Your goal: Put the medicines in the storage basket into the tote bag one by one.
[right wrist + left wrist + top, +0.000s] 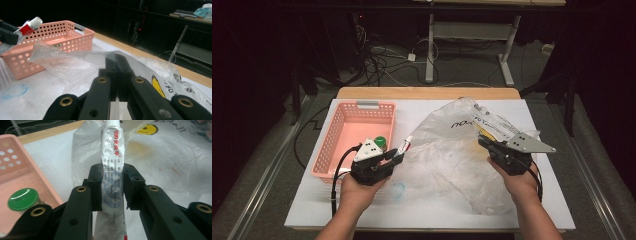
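Observation:
My left gripper (pixel 395 156) is shut on a white tube (pixel 405 146) with red print and a white cap; its pads clamp the tube's (pixel 112 167) middle in the left gripper view (pixel 113 186). The tube points toward a clear plastic bag (pixel 447 150) spread over the white table top. At the bag's right side my right gripper (pixel 486 143) is shut on the bag's edge, lifting it a little. In the right gripper view its jaws (pixel 116 60) pinch the film of the bag (pixel 67 67), and the tube (pixel 31 26) shows at far left.
A pink perforated basket (pixel 343 131) stands at the table's left, with a green-capped bottle (pixel 380 142) inside near its right wall. A faint blue ring mark (pixel 398 190) lies on the table (pixel 422 212) in front. Cables and a desk frame lie on the floor beyond.

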The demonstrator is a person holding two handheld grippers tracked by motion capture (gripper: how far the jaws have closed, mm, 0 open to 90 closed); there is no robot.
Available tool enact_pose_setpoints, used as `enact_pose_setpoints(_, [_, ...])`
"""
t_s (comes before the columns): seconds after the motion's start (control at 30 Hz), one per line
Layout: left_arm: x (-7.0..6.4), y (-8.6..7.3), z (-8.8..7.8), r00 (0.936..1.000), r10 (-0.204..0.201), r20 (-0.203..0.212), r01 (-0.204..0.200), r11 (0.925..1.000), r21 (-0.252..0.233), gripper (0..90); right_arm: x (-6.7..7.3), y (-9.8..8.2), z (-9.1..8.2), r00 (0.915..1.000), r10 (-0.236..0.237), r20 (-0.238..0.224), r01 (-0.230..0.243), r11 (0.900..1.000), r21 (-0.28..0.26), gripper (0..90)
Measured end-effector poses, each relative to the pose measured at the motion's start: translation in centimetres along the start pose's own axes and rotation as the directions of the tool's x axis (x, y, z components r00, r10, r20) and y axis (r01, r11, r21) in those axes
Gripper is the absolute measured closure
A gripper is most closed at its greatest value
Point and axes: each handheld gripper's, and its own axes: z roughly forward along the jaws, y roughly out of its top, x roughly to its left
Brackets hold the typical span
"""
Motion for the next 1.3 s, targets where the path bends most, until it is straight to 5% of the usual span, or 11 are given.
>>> enact_pose_setpoints(0.43, [-2.1,-0.2,2.1,0.9985,0.026,0.048,-0.027,0.9995,0.016,69.1,0.0,0.0,0.0,1.0000,0.001,-0.002,-0.001,1.000,-0.002,90.0])
enact_pose_setpoints(0.97, [-4.1,0.6,6.7,0.9906,0.085,0.107,-0.093,0.9926,0.078,69.1,0.0,0.1,0.0,1.0000,0.007,0.004,-0.006,1.000,-0.007,90.0])
enact_pose_setpoints(1.3, [-3.7,1.2,8.9,0.9919,0.075,0.103,-0.085,0.9917,0.097,69.1,0.1,0.3,-0.1,1.0000,0.007,0.003,-0.007,1.000,-0.013,90.0])
